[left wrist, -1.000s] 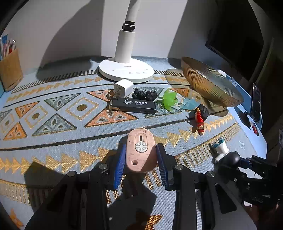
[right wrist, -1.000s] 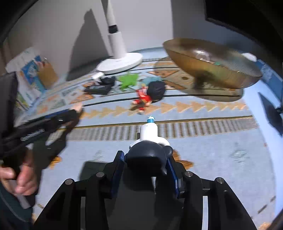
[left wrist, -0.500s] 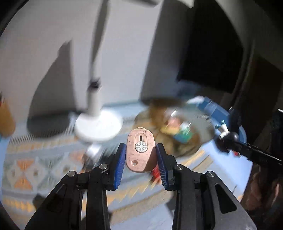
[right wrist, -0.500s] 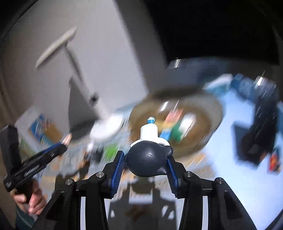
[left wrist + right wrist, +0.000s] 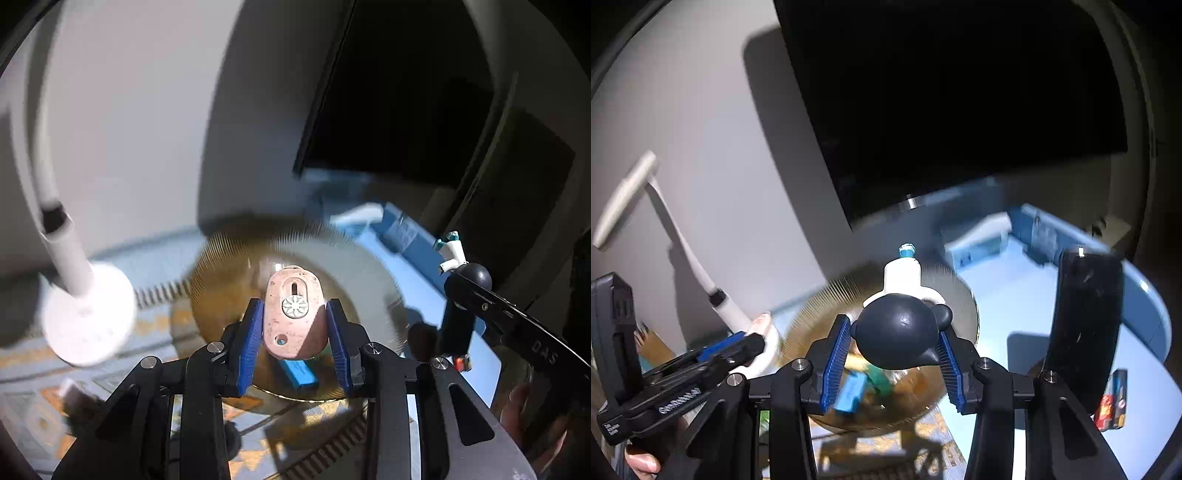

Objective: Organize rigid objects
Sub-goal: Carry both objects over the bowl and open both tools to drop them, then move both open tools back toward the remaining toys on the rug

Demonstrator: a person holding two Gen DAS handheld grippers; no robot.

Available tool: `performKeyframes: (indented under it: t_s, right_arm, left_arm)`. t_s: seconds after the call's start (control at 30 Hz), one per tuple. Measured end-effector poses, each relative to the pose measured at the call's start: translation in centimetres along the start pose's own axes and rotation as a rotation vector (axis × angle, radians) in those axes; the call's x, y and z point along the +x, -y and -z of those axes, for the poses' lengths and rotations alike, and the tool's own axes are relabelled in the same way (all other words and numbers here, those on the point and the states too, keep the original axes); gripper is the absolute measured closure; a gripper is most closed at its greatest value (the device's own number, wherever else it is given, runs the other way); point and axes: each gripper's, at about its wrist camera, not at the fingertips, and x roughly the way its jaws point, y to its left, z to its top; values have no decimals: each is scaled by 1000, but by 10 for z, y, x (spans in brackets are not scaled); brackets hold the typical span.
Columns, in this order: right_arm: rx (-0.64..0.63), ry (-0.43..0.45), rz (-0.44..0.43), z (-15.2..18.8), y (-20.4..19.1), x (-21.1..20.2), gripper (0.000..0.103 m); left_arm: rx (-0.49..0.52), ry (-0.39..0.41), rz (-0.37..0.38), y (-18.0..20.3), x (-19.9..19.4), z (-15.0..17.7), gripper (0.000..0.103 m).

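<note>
I read this setting as a home desk or study corner. A white desk lamp (image 5: pixel 626 192) with a flexible neck and a round base (image 5: pixel 86 314) stands against a plain pale wall (image 5: pixel 129 110). A large dark flat screen (image 5: pixel 953 96) fills the area behind the work surface. The light blue desk (image 5: pixel 1027 295) has a rounded edge and carries a woven mat (image 5: pixel 37 398) with orange geometric patterning. A ribbed gold decorative bowl (image 5: pixel 229 273) sits on the mat and holds small household items, which blur prevents me from identifying. A dark phone-like slab (image 5: pixel 1086 325) stands upright at the right.
</note>
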Motion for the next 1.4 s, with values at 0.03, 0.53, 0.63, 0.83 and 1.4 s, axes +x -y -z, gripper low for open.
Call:
performKeyframes:
  t_s: [0.03, 0.53, 0.63, 0.83, 1.4]
  right_arm:
    - [2, -30, 3, 3, 2, 10, 58]
    - [26, -134, 11, 4, 40, 38, 45]
    - [22, -73, 25, -10, 41, 3, 45]
    - [31, 42, 30, -24, 29, -70, 40]
    - [44, -101, -157, 63, -72, -112, 40]
  left_arm:
    - [-11, -36, -6, -2, 16, 4, 71]
    - [19, -109, -25, 8, 50, 2, 49]
    - [18, -51, -23, 1, 11, -7, 49]
    - [0, 110, -53, -17, -92, -4, 39]
    - [-3, 280, -258, -87, -286, 84, 39]
